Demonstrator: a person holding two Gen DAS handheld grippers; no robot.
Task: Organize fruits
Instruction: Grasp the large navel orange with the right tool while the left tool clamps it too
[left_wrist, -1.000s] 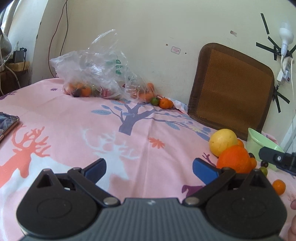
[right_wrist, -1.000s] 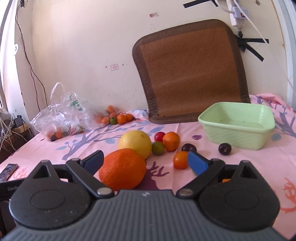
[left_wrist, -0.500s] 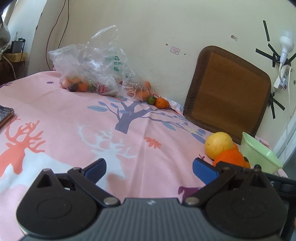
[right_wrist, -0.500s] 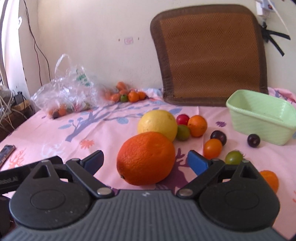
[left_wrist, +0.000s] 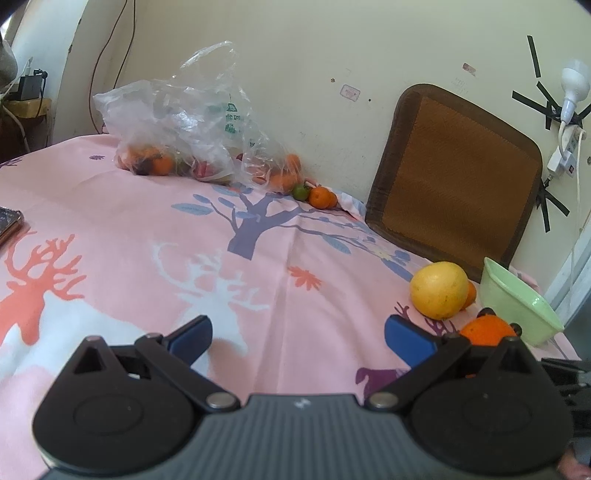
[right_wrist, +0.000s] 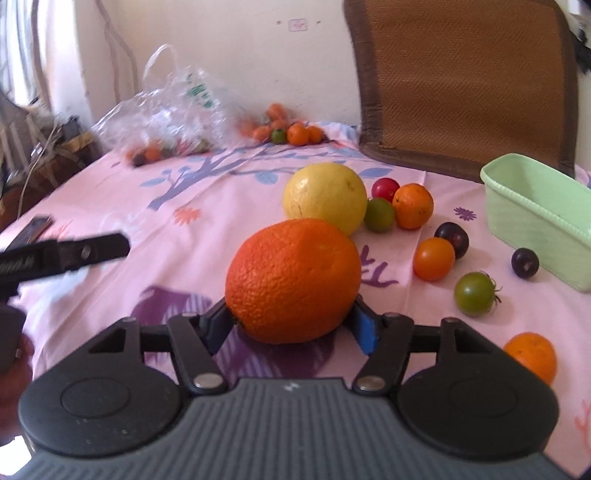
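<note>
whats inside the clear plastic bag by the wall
Through the clear plastic bag a few small orange, dark and reddish fruits show at the bottom. The crumpled folds blur the rest, so the count and kinds cannot be told.

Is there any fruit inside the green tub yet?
Cannot tell: the right wrist view shows the green tub mostly from outside, with its floor hidden.
</note>
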